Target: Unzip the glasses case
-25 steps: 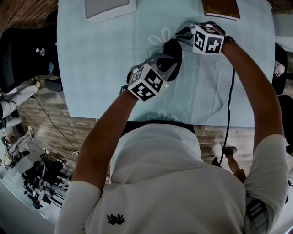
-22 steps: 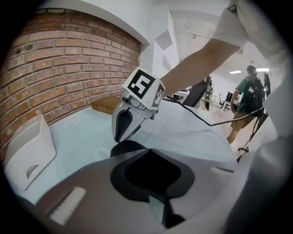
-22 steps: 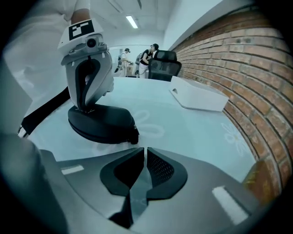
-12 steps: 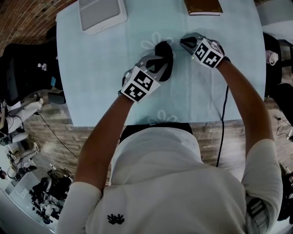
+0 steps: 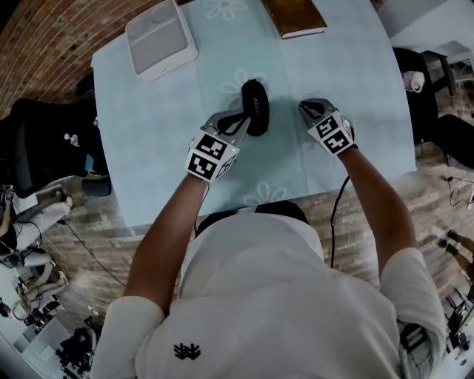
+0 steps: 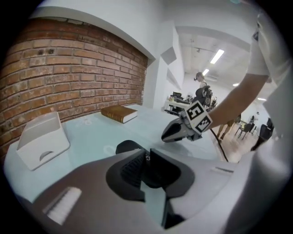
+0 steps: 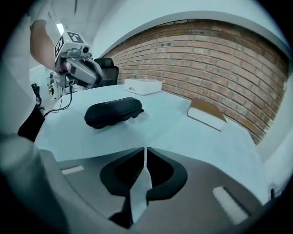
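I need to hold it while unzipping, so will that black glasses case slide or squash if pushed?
Probably slides: the glasses case lies on a smooth tablecloth. Its rounded shell looks stiff, so squashing seems unlikely.

The worktop (image 5: 148, 141) is pale blue with faint white flower prints. A black glasses case (image 5: 255, 107) lies near its middle, long axis running from 12 to 6 o'clock. A white tray (image 5: 161, 38) lies at 10 o'clock from the case, near the far corner. A brown book (image 5: 294, 15) lies at 1 o'clock, by the far edge, well apart from both.
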`<state>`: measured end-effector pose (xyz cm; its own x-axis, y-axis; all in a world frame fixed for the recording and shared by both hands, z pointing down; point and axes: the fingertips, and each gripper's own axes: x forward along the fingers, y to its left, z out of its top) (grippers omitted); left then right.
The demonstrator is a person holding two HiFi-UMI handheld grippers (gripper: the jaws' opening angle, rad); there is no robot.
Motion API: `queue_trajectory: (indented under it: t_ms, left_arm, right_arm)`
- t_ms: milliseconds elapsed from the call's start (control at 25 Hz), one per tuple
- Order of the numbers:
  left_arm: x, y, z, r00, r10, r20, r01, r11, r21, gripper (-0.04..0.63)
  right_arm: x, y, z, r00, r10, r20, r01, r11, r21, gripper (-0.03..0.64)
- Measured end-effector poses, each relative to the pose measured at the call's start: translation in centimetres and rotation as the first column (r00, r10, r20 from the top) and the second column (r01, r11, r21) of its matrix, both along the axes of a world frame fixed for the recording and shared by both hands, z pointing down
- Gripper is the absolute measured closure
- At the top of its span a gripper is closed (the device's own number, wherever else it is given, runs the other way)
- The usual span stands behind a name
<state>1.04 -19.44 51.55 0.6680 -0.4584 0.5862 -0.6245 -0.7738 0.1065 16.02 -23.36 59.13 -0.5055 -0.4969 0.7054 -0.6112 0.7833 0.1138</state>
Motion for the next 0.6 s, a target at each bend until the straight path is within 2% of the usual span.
queue_trajectory:
  t_ms: [120,320,480,600]
  left_arm:
    - [-0.8,1.2,-1.9,0.998,-0.012,-0.059,0.013,1.0,0.013,0.541]
    - [-3.7,5.7,-4.7,0.991,-0.019,-0.132,0.022,0.999,0.023,0.541]
    - [-7.3,8.8,-6.2,0.983,-0.033,-0.178,0.038,0.999,0.025,0.541]
    - [-10.0,11.2,-7.5,0.977,-0.042,-0.21,0.05,0.998,0.036,0.541]
  right_arm:
    - [1.1,3.4,-0.7,0.992,0.124,0.031,-0.124,0.992,-0.002,0.6]
    - [0.4,11.4,-1.9,0.953,0.291,0.089,-0.289,0.957,-0.038,0.6]
    - [-2.1,16.5,-4.3,0.914,0.38,0.144,-0.38,0.925,-0.034,0.6]
    - [-4.3,19.5,-7.0,0.893,0.407,0.19,-0.414,0.91,-0.005,0.604]
